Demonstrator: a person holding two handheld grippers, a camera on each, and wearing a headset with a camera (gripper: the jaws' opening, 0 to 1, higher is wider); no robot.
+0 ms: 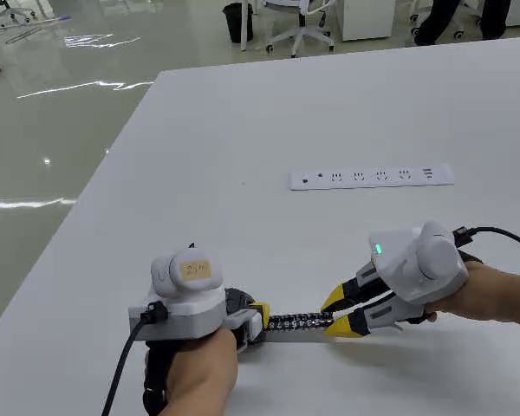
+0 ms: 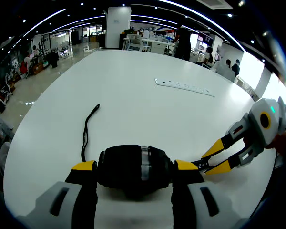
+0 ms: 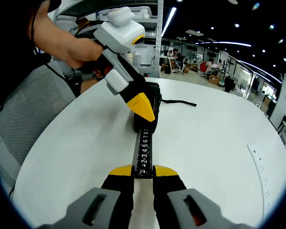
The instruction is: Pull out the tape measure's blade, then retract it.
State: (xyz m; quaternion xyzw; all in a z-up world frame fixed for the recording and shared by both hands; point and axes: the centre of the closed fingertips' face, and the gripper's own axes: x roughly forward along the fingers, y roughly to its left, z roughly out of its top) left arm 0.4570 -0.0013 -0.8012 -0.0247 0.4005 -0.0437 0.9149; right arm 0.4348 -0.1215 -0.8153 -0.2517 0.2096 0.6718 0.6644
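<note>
Left claw (image 2: 135,165) clamping tape measure (image 2: 121,167), blade (image 3: 144,151) extended straight rightward, tip pinched by right claw (image 3: 143,171)

The tape measure (image 2: 126,168) sits in the left claw (image 2: 135,166), its blade (image 3: 144,151) running right into the right claw (image 3: 143,170); a power strip (image 1: 372,176) lies beyond both.

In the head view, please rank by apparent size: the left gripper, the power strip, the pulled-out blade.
1. left gripper, helped by its nearness to the camera
2. power strip
3. blade, exposed stretch only
</note>
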